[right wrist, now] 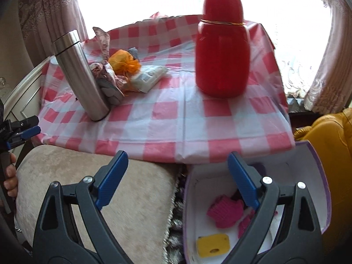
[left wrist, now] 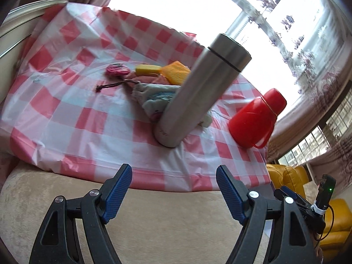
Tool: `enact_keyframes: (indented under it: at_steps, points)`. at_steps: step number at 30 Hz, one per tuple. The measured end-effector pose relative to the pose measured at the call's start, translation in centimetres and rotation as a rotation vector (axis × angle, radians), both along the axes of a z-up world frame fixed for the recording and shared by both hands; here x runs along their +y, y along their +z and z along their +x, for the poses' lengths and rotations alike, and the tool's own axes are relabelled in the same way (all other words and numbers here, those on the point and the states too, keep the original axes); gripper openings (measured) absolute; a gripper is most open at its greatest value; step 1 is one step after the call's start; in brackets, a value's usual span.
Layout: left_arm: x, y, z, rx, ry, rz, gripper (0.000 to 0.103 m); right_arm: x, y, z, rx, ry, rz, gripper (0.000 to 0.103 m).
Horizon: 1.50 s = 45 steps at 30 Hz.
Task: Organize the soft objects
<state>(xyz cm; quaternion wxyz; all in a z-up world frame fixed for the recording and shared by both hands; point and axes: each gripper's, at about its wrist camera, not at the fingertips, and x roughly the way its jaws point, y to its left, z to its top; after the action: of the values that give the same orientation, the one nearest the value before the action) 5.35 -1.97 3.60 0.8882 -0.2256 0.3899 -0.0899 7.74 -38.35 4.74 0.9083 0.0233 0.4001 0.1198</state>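
Both my grippers, left gripper (left wrist: 173,189) and right gripper (right wrist: 177,176), are hanging wide and empty while I'm eyeing the limp, light drawstring cloth pouch (left wrist: 151,98) at twelve o'clock beside the steel flask (left wrist: 198,92), best pinched mid-bunch.

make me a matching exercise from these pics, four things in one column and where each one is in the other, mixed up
Things:
1. steel flask
2. red jug
3. yellow sponge
4. orange mesh bag

Places:
A. in the white box below the table edge
B. alone on the right side of the checked tablecloth
C. in the pile of soft things, behind the flask
D. upright at the left, in front of the pile

Pairs: 1-D, 2-B, 3-A, 4-C
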Motion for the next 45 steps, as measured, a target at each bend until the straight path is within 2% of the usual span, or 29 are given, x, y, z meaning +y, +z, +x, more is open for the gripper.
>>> enact_keyframes:
  at_steps: [11,14,22,29,37,45]
  points:
    - [2.6,-1.6,2.0,0.065,0.052,-0.013,0.079,5.5,1.0,7.6,-0.04,0.173,0.065,0.092]
    - [3.0,-1.9,2.6,0.081,0.066,-0.008,0.078,7.2,0.8,9.6,-0.048,0.232,0.058,0.091]
    - [4.0,-3.1,4.0,0.134,0.115,-0.002,0.077,10.2,-0.3,14.7,-0.053,0.329,0.115,0.086]
    - [4.5,-3.8,4.4,0.158,0.149,-0.006,0.075,12.5,-1.4,17.7,-0.017,0.415,0.166,0.077]
    - [4.8,-4.6,5.1,0.184,0.159,-0.019,0.074,14.3,-1.8,20.0,-0.004,0.485,0.162,0.07]
    - [5.8,-4.4,5.6,0.16,0.204,-0.026,0.073,15.8,-2.7,22.2,0.028,0.546,0.192,0.06]
